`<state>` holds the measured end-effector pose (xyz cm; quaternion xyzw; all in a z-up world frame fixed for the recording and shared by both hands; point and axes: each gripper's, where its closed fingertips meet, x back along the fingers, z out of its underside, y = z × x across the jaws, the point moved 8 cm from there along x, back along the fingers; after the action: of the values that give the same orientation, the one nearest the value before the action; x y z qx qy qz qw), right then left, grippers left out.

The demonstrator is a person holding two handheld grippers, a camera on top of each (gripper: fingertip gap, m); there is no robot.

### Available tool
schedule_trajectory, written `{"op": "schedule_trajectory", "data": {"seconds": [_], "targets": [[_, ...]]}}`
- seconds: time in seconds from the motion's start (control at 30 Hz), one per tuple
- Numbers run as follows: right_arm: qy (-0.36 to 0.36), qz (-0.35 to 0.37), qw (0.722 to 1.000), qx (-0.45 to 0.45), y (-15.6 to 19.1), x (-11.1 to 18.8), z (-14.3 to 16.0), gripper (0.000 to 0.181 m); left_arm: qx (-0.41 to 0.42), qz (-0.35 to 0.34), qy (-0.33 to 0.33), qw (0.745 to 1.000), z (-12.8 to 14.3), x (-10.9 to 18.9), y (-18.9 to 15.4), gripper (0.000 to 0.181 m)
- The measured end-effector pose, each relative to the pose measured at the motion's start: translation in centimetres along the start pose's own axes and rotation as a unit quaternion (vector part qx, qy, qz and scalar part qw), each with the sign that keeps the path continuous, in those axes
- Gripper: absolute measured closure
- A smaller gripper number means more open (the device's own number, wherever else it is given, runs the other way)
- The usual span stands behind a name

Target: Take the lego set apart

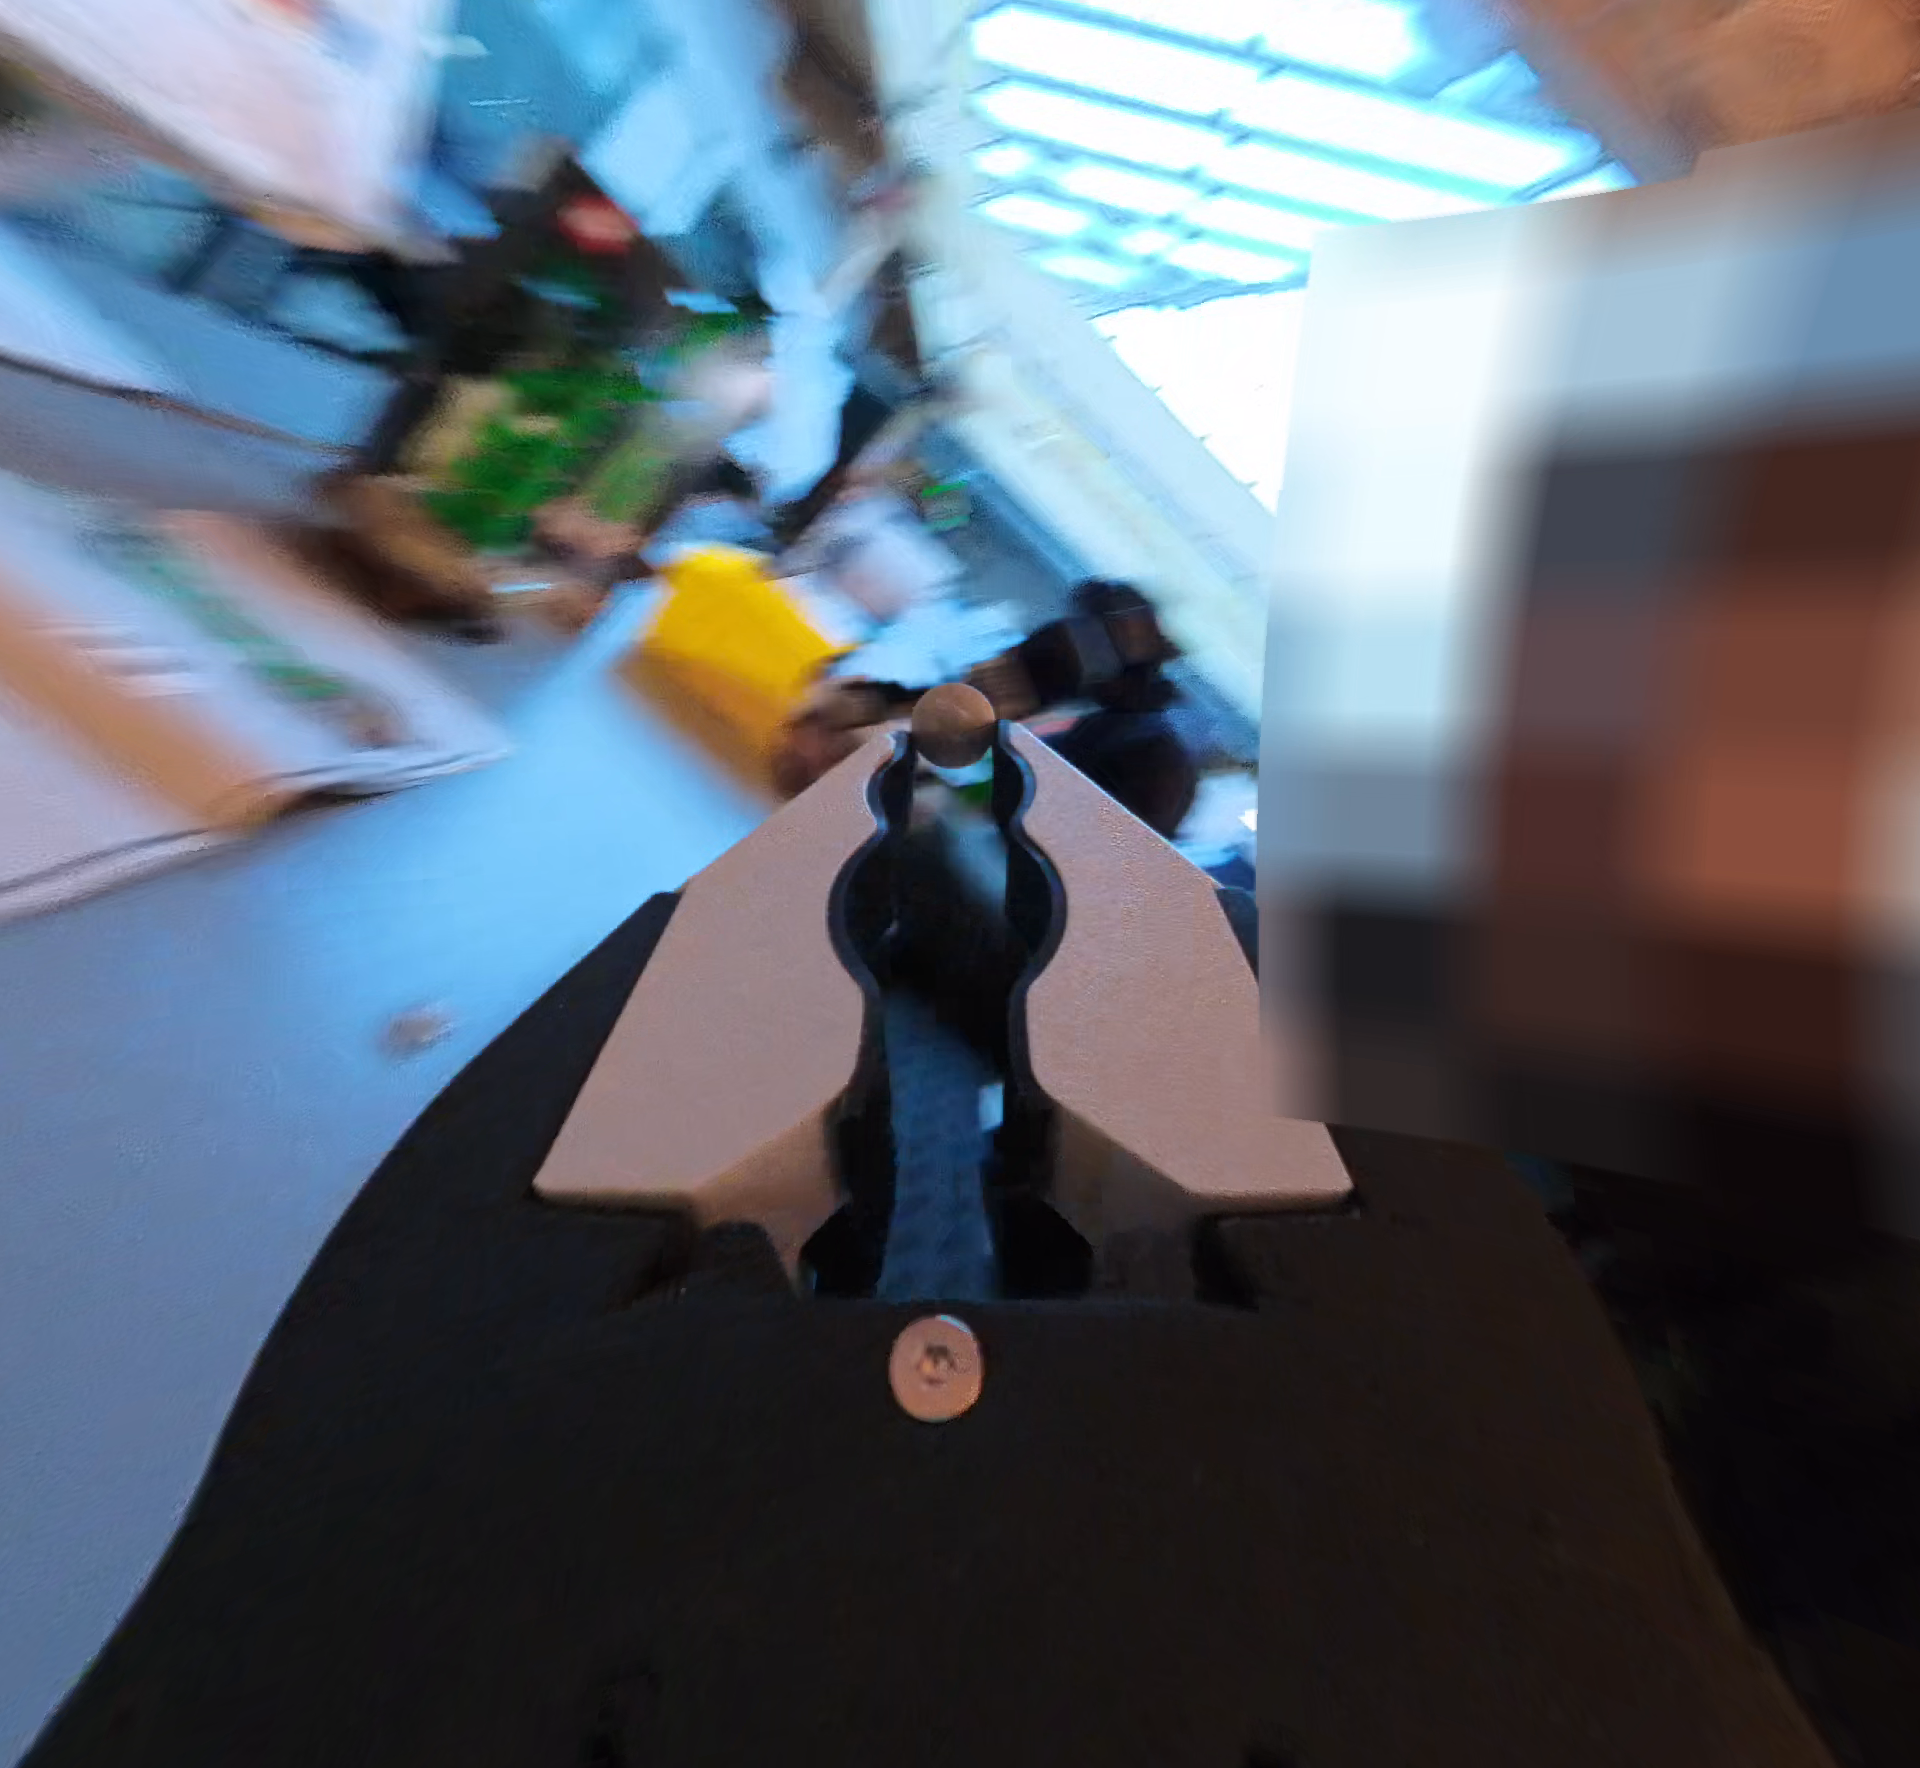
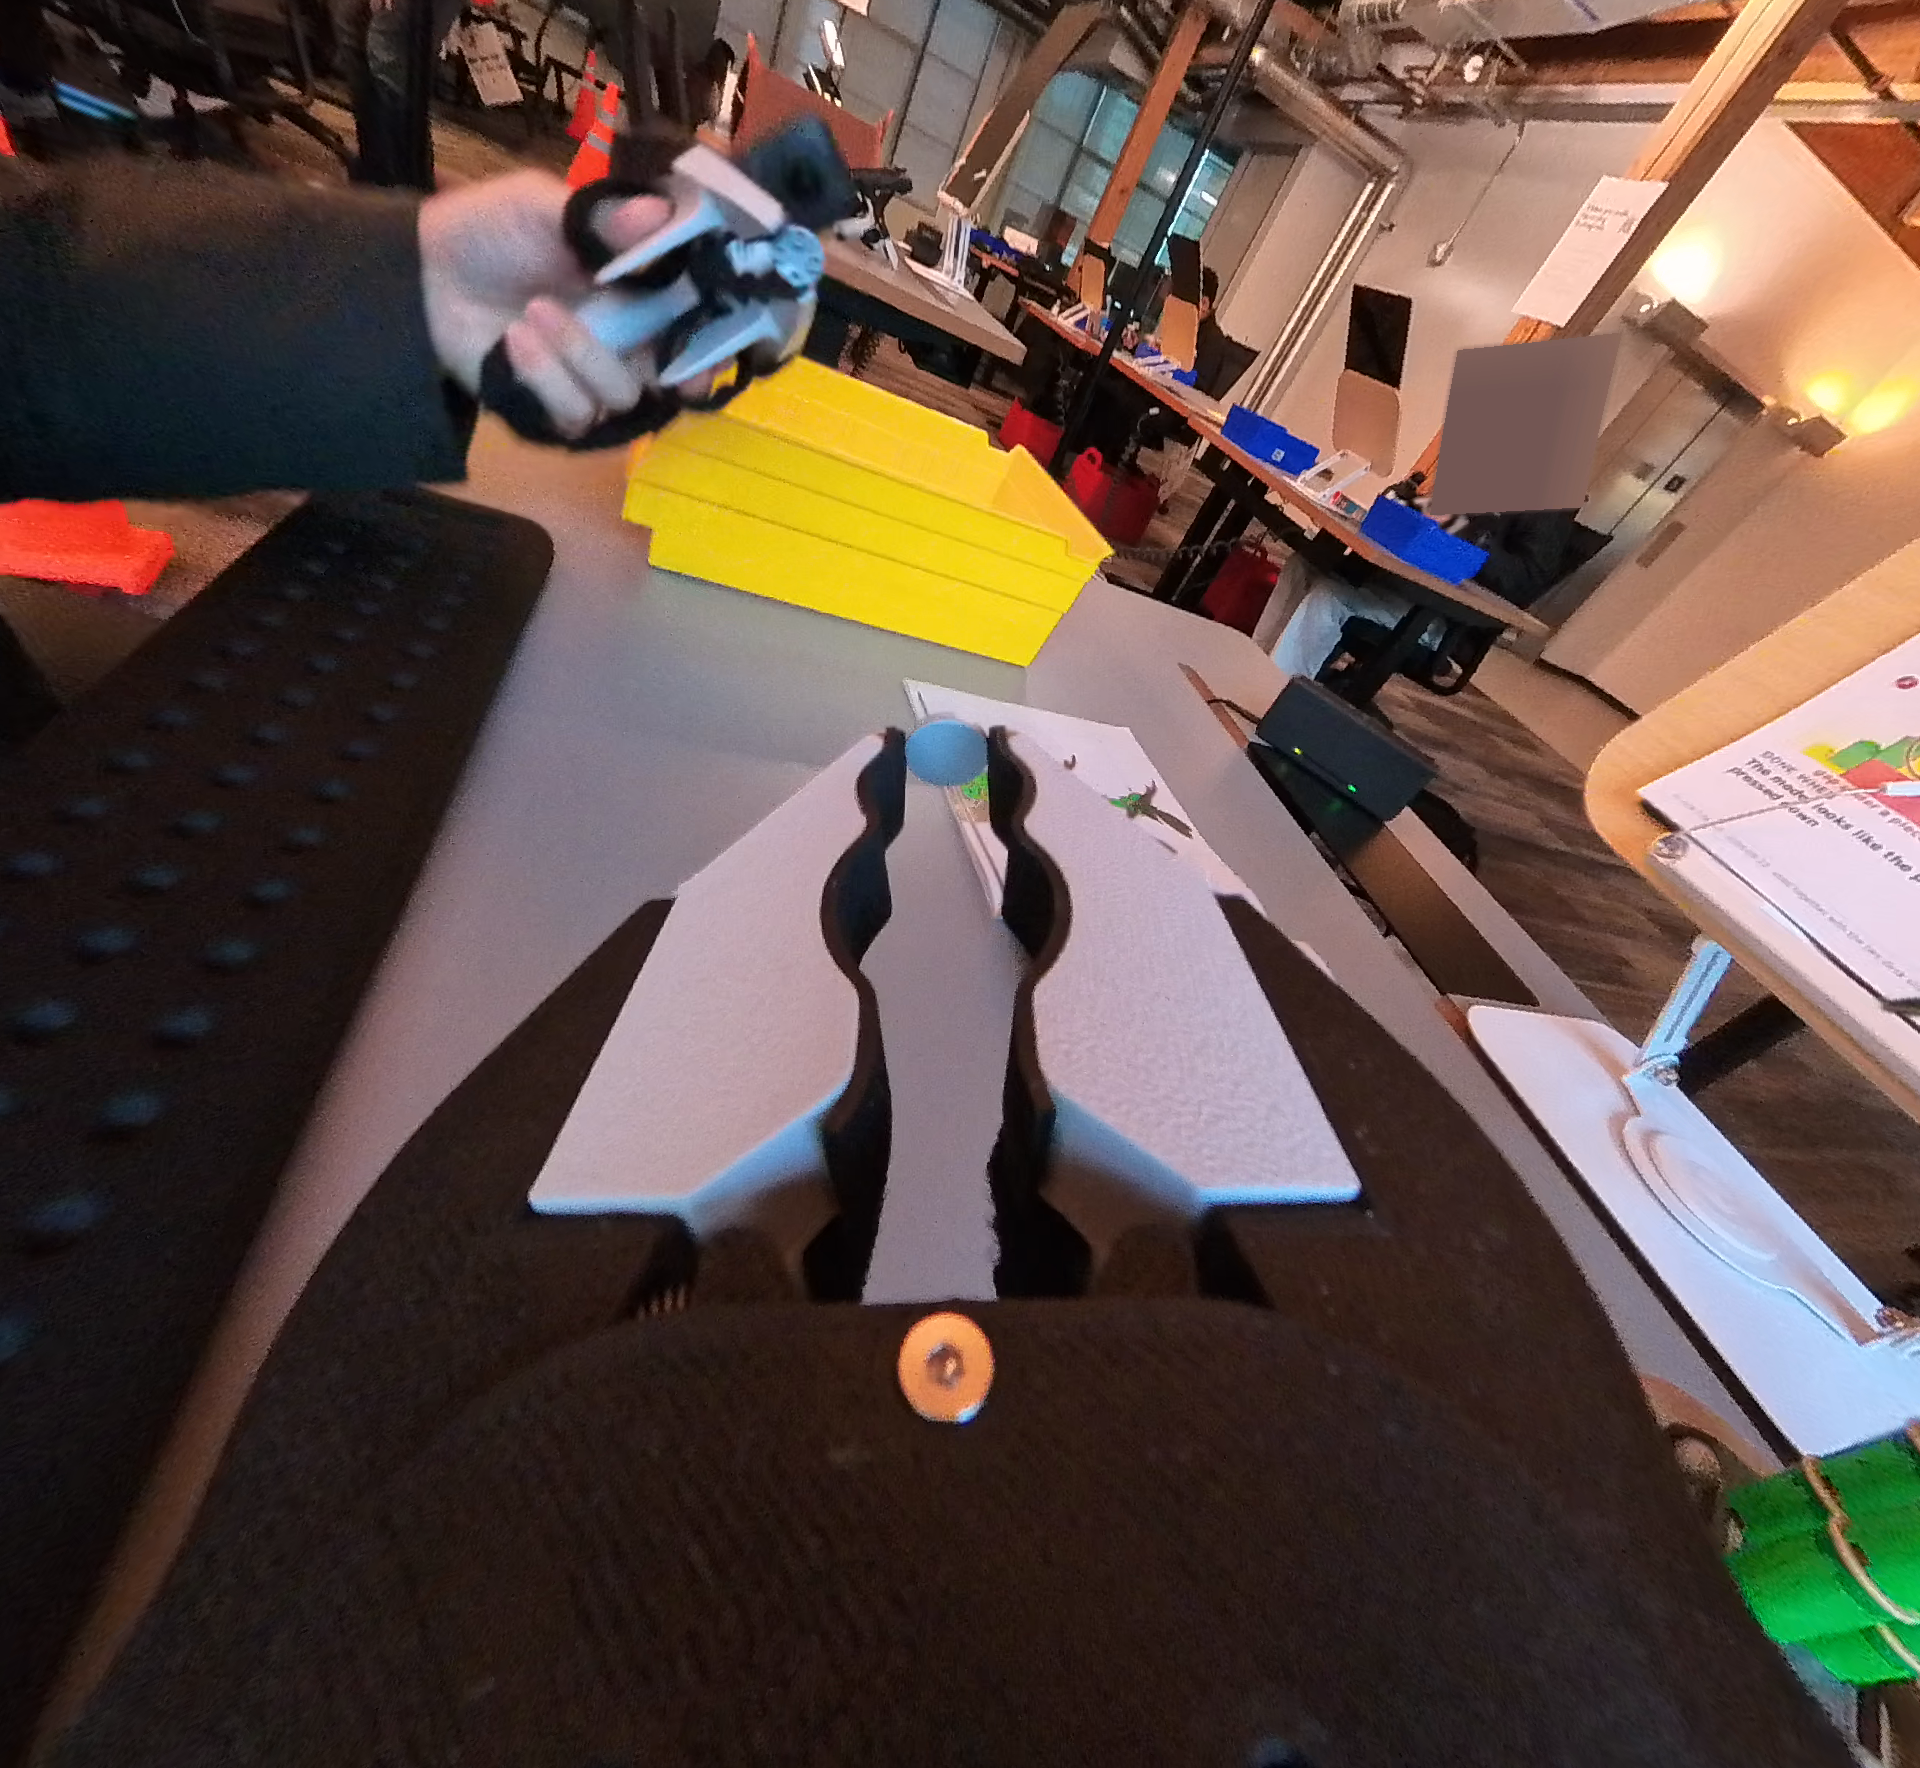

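Note:
In the right wrist view my right gripper (image 2: pixel 943 762) hovers low over the grey table (image 2: pixel 665 679), jaws drawn close together with nothing lego between them; a small round grey knob shows at the tips. A green lego piece (image 2: pixel 1829 1562) with thin gold loops lies at the bottom right, beside the gripper body. Small green bits (image 2: pixel 1148 802) lie on a white sheet (image 2: pixel 1081 762) just ahead. My left gripper (image 2: pixel 727 264) is held up in the air by a hand, far left. Its own view is motion-blurred; its jaws (image 1: pixel 953 752) stand close together, with the same round knob at the tips.
Stacked yellow trays (image 2: pixel 862 513) stand ahead on the table. A black studded mat (image 2: pixel 208 783) covers the left side. An orange-red piece (image 2: pixel 73 544) lies far left. A black box (image 2: pixel 1340 752) and a white stand (image 2: pixel 1662 1168) with a printed sheet are at the right edge. The tips of one gripper are about 20 centimeters away from the tips of the other. The green lego piece (image 2: pixel 1829 1562) is closer to my right gripper, around 25 centimeters from its tips; the left tips are 45 centimeters off.

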<state>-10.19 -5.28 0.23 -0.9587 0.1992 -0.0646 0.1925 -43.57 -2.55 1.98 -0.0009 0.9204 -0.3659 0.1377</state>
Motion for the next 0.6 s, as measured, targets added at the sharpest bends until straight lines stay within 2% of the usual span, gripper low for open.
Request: {"op": "schedule_trajectory", "data": {"seconds": [0.03, 0.07, 0.1, 0.13, 0.17, 0.2, 0.23, 0.33, 0.4, 0.47, 0.53, 0.6], "targets": [[0.005, -0.001, 1.0, 0.002, 0.1, -0.2, 0.1, 0.167, -0.045, -0.111, 0.023, 0.993, -1.4, 2.0, 0.4, 0.168], [0.011, -0.002, 1.0, 0.003, 0.2, -0.4, 0.3, 0.167, -0.112, -0.26, 0.044, 0.958, -3.1, 4.6, 1.1, 0.168], [0.018, -0.003, 1.0, 0.003, 0.3, -0.6, 0.4, 0.167, -0.173, -0.403, 0.057, 0.897, -4.7, 7.7, 1.7, 0.169], [0.026, -0.006, 1.0, 0.006, 0.4, -0.8, 0.6, 0.167, -0.208, -0.504, 0.07, 0.835, -6.0, 10.5, 2.0, 0.168], [0.032, -0.009, 0.999, 0.011, 0.6, -1.0, 0.7, 0.167, -0.211, -0.559, 0.09, 0.796, -6.8, 12.5, 2.3, 0.168], [0.039, -0.011, 0.999, 0.015, 0.8, -1.2, 0.8, 0.167, -0.193, -0.578, 0.11, 0.785, -7.3, 13.8, 2.8, 0.168], [0.046, -0.014, 0.999, 0.018, 0.9, -1.4, 0.9, 0.167, -0.173, -0.582, 0.119, 0.785, -7.6, 14.7, 3.4, 0.165], [0.056, -0.022, 0.998, 0.022, 1.2, -1.7, 1.2, 0.167, -0.125, -0.586, 0.134, 0.789, -7.9, 16.3, 5.2, 0.127], [0.059, -0.02, 0.998, 0.024, 1.3, -1.8, 1.4, 0.167, -0.125, -0.592, 0.132, 0.785, -8.1, 16.6, 5.5, 0.111], [0.062, -0.005, 0.997, 0.041, 1.2, -1.7, 1.4, 0.167, -0.141, -0.579, 0.097, 0.798, -8.2, 15.6, 4.6, 0.113], [0.051, 0.02, 0.995, 0.087, 1.4, -1.7, 0.9, 0.166, -0.147, -0.497, 0.057, 0.853, -7.3, 11.9, 2.8, 0.121], [0.032, 0.047, 0.989, 0.138, 1.9, -1.7, 0.1, 0.167, -0.138, -0.379, 0.054, 0.913, -5.0, 6.5, 1.1, 0.126]]}}
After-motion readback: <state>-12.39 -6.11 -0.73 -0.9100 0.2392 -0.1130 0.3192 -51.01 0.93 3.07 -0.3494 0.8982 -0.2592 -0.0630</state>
